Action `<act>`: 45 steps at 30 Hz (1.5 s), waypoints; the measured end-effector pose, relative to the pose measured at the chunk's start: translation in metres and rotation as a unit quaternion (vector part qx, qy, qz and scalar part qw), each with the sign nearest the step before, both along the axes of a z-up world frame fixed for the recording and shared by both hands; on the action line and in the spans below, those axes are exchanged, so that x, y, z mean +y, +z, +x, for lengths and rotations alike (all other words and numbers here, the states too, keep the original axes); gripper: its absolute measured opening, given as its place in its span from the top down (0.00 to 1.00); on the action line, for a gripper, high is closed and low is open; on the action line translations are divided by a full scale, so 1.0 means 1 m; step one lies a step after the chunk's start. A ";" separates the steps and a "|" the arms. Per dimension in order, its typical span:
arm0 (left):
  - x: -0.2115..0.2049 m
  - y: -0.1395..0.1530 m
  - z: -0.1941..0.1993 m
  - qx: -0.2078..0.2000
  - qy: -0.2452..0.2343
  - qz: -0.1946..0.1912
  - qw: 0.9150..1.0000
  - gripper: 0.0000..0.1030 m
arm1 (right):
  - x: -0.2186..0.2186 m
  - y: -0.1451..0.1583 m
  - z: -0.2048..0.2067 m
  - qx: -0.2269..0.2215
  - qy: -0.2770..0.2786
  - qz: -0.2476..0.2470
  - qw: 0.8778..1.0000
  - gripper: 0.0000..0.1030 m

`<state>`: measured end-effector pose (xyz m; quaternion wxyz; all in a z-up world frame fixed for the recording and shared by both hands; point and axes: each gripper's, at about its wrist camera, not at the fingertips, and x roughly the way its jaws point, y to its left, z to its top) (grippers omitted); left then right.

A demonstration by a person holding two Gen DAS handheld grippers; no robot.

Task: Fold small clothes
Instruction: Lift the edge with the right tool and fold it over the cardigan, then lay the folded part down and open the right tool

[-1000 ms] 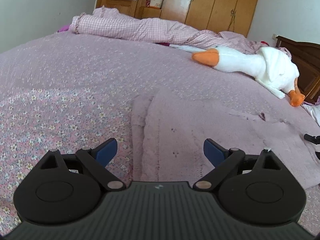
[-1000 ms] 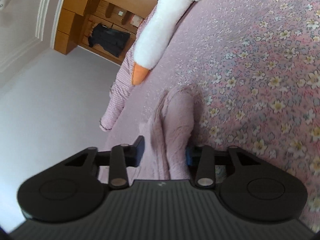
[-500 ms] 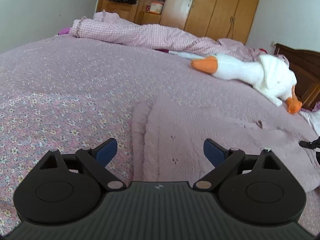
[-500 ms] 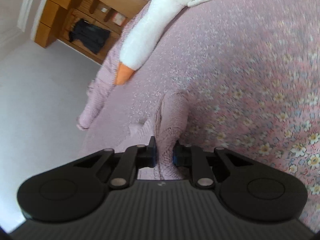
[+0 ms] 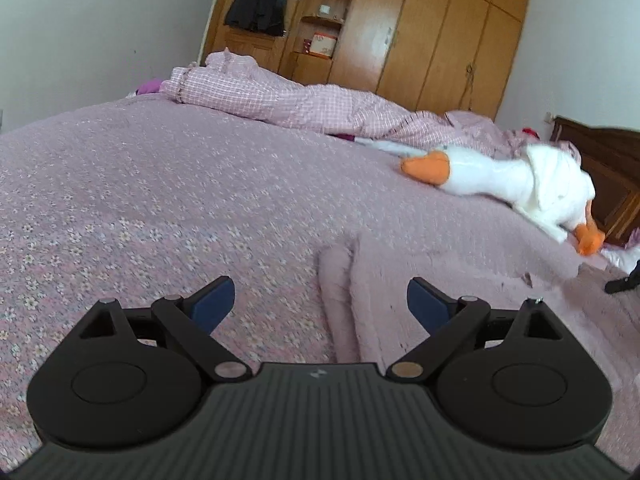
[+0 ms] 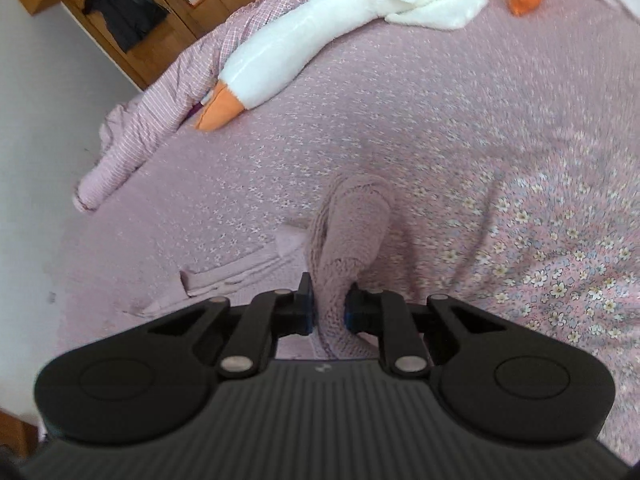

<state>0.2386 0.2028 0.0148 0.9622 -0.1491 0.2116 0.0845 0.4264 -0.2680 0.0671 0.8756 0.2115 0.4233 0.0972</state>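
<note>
A soft pink knitted cloth (image 6: 352, 232) is pinched between the two fingers of the right gripper (image 6: 328, 308), and part of it is lifted off the bed cover (image 6: 460, 128). The rest of the cloth is spread flat on the cover, to the left of the gripper. A white toy goose (image 6: 320, 36) with an orange beak is laid far behind the cloth. A pink checked blanket (image 6: 160, 112) is bunched up just beside the goose's beak.
</note>
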 end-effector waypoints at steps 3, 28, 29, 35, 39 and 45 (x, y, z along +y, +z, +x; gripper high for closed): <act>0.009 -0.003 0.001 0.008 0.009 -0.002 1.000 0.06 | 0.017 0.014 -0.002 0.006 -0.062 -0.062 0.996 0.84; 0.045 -0.011 0.002 0.063 0.037 -0.040 0.996 0.06 | 0.225 0.071 -0.020 -0.019 0.007 -0.175 0.984 0.84; 0.045 -0.008 0.001 0.064 0.038 -0.038 0.997 0.06 | 0.233 0.069 -0.021 -0.018 0.009 -0.175 0.984 0.84; 0.047 -0.005 -0.003 0.062 0.036 -0.034 0.997 0.06 | 0.284 0.050 -0.030 -0.020 0.019 -0.185 0.982 0.84; 0.053 -0.004 -0.005 0.065 0.047 -0.041 0.996 0.06 | 0.319 0.044 -0.036 -0.034 0.040 -0.186 0.981 0.84; 0.060 -0.002 -0.009 0.061 0.056 -0.052 0.995 0.06 | 0.366 0.033 -0.047 -0.055 0.103 -0.212 0.970 0.84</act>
